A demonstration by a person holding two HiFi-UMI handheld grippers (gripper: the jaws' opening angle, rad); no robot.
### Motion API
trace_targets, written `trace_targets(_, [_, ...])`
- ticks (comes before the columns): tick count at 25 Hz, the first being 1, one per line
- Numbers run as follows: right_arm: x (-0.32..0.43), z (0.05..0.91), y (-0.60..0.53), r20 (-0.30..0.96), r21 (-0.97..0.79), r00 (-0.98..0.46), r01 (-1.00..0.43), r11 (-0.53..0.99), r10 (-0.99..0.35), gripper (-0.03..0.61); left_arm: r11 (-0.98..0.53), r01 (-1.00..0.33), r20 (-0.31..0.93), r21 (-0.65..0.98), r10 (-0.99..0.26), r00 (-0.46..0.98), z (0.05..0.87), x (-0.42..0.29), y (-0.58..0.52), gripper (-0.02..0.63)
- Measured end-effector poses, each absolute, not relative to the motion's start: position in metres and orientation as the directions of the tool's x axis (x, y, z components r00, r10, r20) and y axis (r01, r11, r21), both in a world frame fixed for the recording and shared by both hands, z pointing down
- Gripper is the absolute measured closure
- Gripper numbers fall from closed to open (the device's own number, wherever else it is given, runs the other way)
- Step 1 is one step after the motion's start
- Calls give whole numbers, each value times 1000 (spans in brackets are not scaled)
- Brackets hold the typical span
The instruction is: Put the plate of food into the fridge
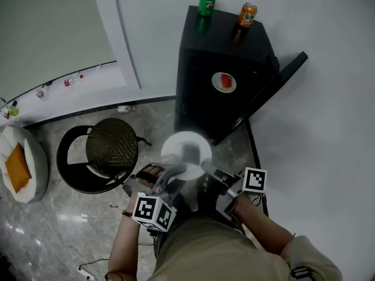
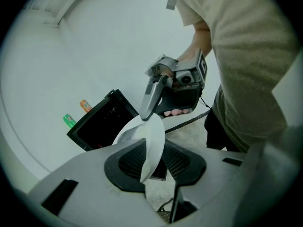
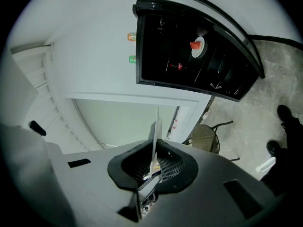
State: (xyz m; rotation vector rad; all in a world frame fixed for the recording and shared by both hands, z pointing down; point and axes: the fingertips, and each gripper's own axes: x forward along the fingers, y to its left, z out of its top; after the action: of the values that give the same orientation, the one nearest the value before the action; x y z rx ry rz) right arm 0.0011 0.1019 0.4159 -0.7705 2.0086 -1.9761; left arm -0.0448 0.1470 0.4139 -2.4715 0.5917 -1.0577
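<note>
I hold a white plate [image 1: 183, 147] level in front of me, low over the floor, with a gripper on each side. My left gripper [image 1: 174, 172] is shut on its near-left rim [image 2: 152, 145]. My right gripper [image 1: 206, 167] is shut on its near-right rim [image 3: 155, 134], which shows edge-on between the jaws. What lies on the plate is blurred. Ahead stands a small black fridge [image 1: 222, 107] with its door [image 1: 280, 81] swung open to the right. Inside it sits another small plate with red food [image 1: 223, 82], also visible as a plate with red food [image 3: 198, 46] in the right gripper view.
A green can [image 1: 206, 3] and an orange can [image 1: 247, 14] stand on top of the fridge. A round black wire stool [image 1: 111, 146] is on the floor to the left. A white cushion with an orange patch [image 1: 20, 164] lies at the far left. White wall lies to the right.
</note>
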Motion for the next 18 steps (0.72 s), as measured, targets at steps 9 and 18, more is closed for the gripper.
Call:
trace_targets(9, [22,431,69,187,-981,-845,-183,-57,-501,540,-849,-225,631,-478,-510,585,427,-24,115,514])
trace_targets(18, [37,450,27,203,-979,-858,-188,-79,-472,541,-859,-246,670,-448,-505,544,446,-8,74,511])
